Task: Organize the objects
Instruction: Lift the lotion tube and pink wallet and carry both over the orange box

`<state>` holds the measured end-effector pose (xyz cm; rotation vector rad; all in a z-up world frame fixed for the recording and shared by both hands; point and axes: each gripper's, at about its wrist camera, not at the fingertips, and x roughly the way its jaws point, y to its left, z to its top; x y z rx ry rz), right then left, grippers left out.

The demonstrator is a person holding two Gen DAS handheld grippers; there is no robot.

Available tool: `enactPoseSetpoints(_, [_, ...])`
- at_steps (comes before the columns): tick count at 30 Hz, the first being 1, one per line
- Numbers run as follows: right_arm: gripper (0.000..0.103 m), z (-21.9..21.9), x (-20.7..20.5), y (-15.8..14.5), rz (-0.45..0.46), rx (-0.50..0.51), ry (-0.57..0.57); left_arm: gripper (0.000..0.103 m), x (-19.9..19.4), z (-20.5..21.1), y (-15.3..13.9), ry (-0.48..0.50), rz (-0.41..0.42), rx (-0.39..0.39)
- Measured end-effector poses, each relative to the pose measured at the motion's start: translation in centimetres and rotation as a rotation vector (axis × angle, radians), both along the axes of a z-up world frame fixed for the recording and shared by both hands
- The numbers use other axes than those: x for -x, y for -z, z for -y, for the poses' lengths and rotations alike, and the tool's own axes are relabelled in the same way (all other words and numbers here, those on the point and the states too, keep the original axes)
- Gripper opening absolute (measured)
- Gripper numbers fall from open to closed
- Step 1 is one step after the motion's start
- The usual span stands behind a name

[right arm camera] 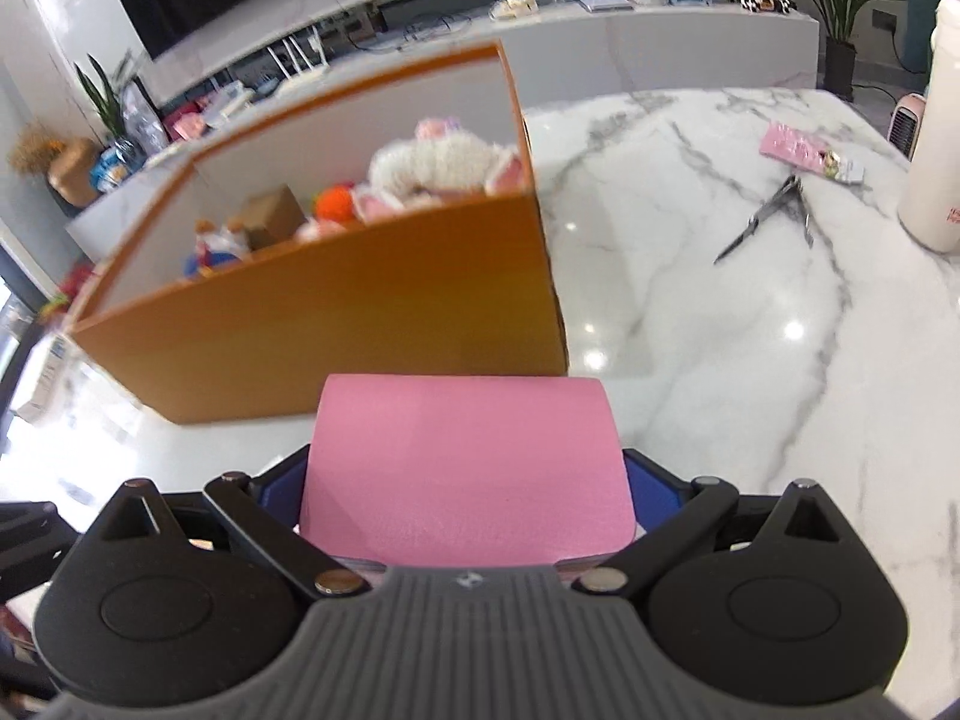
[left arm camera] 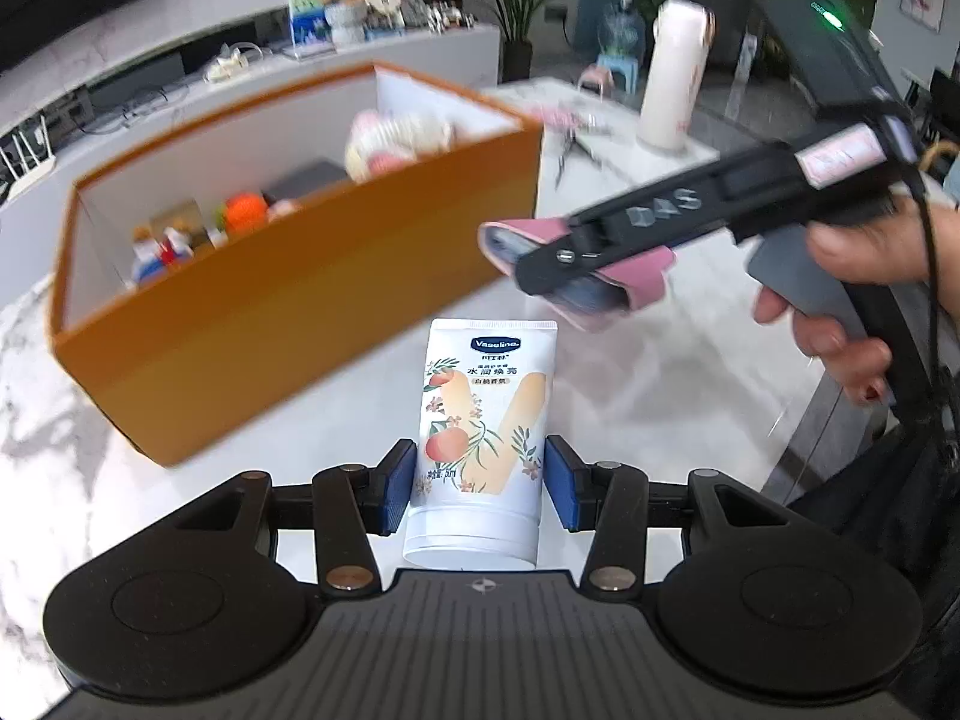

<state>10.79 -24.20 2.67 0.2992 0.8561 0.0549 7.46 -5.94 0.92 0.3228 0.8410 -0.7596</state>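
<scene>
Both grippers were seen clamped on items in front of the orange box (left arm camera: 288,324).

A white Vaseline tube (left arm camera: 483,444), printed with peaches and blossoms, was gripped cap-down by the left gripper (left arm camera: 480,483) above the marble counter (right arm camera: 720,312). A pink, book-like case (right arm camera: 465,468) was clasped by the right gripper (right arm camera: 465,498), near the box's front wall.
</scene>
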Motion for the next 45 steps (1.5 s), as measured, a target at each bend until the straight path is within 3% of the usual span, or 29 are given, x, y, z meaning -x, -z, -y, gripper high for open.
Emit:
enactPoseSetpoints(2, [0.100, 0.3, 1.1, -1.6, 0.040, -0.031, -0.006, 0.053, 1.1, -1.8, -1.3, -0.017, 0.023, 0.030])
enactPoseSetpoints(8, [0.101, 0.9, 2.6, -7.4, 0.215, -0.058, -0.004, 0.053, -2.5, -2.6, -4.8, -0.140, 0.131, 0.124])
enactPoseSetpoints(14, [0.101, -0.6, -1.4, -10.3, 0.320, -0.011, 0.019, 0.052, -8.7, -2.3, -7.7, -0.354, 0.217, 0.158])
enactPoseSetpoints(16, [0.101, -1.2, -3.7, -10.1, 0.318, -0.029, 0.018, 0.039, -10.9, -1.8, -7.6, -0.407, 0.212, 0.165])
enactPoseSetpoints(19, [0.101, -2.0, -7.4, -9.0, 0.303, -0.032, 0.017, 0.033, -14.0, -0.5, -6.3, -0.455, 0.165, 0.153])
enactPoseSetpoints(22, [0.101, -2.1, -10.4, -6.9, 0.263, -0.062, 0.022, 0.033, -16.8, -0.2, -4.4, -0.494, 0.097, 0.141])
enactPoseSetpoints(27, [0.101, -2.6, -14.2, -3.4, 0.190, -0.105, 0.014, 0.033, -19.8, 0.4, -2.6, -0.534, 0.052, 0.190])
enactPoseSetpoints(36, [0.101, -3.2, -17.3, -2.8, 0.226, -0.007, 0.054, 0.033, -22.3, 0.5, -1.2, -0.586, 0.034, 0.185])
enactPoseSetpoints(45, [0.101, -4.2, -20.4, -3.2, 0.200, 0.141, -0.021, 0.033, -23.8, -0.1, -0.8, -0.617, -0.022, 0.178])
